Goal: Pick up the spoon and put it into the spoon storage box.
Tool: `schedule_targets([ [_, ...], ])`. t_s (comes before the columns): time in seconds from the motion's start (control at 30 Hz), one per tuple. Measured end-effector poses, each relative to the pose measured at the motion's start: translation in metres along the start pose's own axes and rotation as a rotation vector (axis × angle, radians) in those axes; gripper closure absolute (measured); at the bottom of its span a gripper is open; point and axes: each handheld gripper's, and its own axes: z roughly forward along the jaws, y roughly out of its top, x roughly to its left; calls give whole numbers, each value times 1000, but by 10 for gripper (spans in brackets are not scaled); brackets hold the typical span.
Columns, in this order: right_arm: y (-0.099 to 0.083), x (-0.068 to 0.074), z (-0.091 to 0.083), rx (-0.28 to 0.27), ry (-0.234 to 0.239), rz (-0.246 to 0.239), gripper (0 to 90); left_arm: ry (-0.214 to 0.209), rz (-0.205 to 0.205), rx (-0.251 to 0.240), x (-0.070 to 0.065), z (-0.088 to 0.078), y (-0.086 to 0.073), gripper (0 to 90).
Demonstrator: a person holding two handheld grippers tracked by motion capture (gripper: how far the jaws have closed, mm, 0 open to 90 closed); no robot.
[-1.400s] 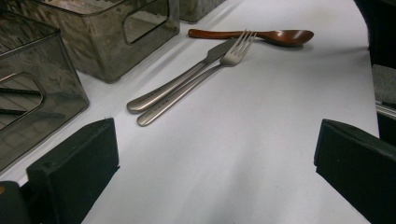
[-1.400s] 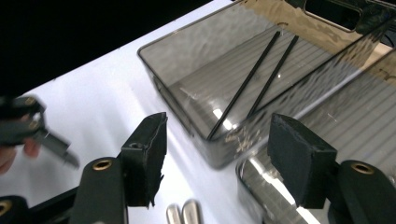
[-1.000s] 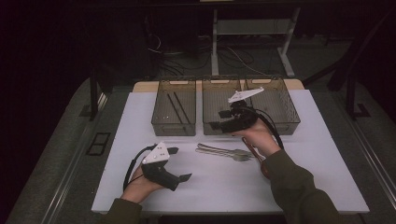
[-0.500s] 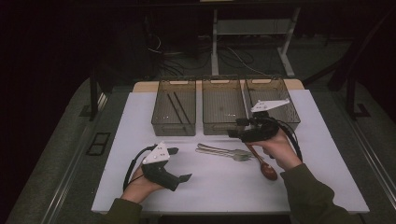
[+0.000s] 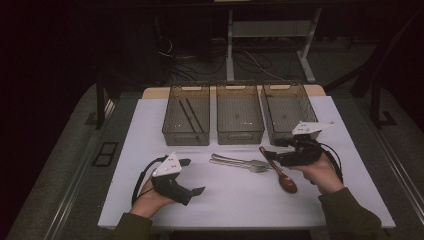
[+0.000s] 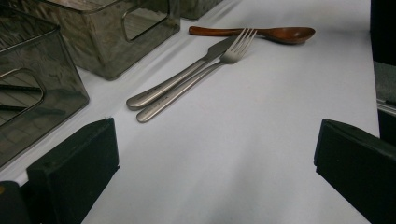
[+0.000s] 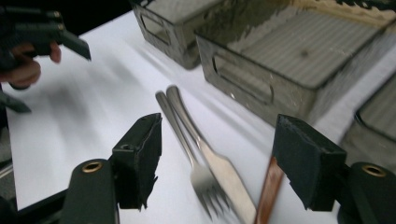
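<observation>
A steel fork (image 5: pixel 241 164) and a table knife (image 5: pixel 231 158) lie side by side at the middle of the white table top (image 5: pixel 235 200). A brown wooden spoon (image 5: pixel 281 174) lies just right of them. My right gripper (image 5: pixel 270 148) hovers open over the spoon's handle; in the right gripper view its jaws stand apart over the knife (image 7: pixel 219 164), the fork (image 7: pixel 186 142) and the spoon handle (image 7: pixel 267 189). My left gripper (image 5: pixel 192 176) rests open at the front left. In the left gripper view the fork (image 6: pixel 196 84), the knife (image 6: pixel 184 77) and the spoon (image 6: pixel 280 33) lie ahead of its jaws.
Three smoky clear bins stand in a row at the back: the left bin (image 5: pixel 185 131) holds dark thin sticks, with the middle bin (image 5: pixel 240 131) and the right bin (image 5: pixel 278 131) beside it. Bare white surface lies in front of the cutlery.
My right gripper has come back from over the bins, moving right, toward the person and down to the spoon. The left gripper has stayed put.
</observation>
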Motion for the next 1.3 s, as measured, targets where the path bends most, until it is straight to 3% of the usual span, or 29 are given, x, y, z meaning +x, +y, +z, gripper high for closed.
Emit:
schedule_targets([
  [0.57,-46,-4,-32,35,-43,14,320,6,1,13,1,-1,-2,0],
  [1.03,-80,-11,-40,95,-72,50,320,6,0,24,3,1,-5,0],
  [1.3,-89,-14,-34,143,-67,62,321,7,-3,22,3,1,-6,0],
])
